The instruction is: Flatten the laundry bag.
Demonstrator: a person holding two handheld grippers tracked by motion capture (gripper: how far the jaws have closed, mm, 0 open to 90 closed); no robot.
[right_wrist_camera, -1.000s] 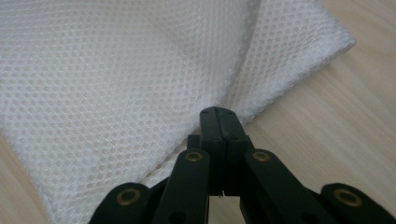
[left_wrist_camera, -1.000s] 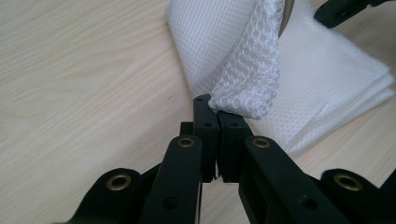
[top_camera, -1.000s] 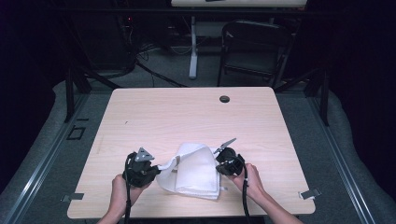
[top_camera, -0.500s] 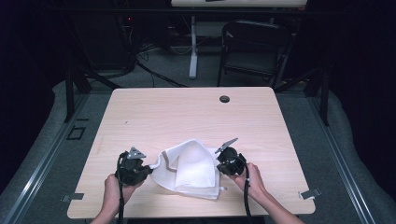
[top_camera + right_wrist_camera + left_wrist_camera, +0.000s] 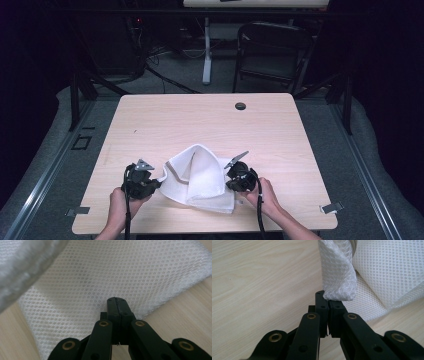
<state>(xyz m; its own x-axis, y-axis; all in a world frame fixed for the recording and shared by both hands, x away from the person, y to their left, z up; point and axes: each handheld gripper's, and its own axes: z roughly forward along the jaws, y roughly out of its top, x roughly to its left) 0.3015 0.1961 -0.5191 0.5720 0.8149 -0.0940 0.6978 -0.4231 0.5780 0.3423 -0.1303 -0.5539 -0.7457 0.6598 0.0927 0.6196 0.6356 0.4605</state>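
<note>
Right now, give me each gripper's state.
Left gripper: shut on a corner of the cloth.
Right gripper: shut; whether it pinches the cloth's edge cannot be told.

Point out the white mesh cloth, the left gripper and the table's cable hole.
cloth [image 5: 200,175], high view, on the middle of its folded white body.
left gripper [image 5: 329,302], left gripper view, at its jaw tips pinching a cloth corner.
cable hole [image 5: 240,106], high view, on the dark round hole near the table's far edge.
</note>
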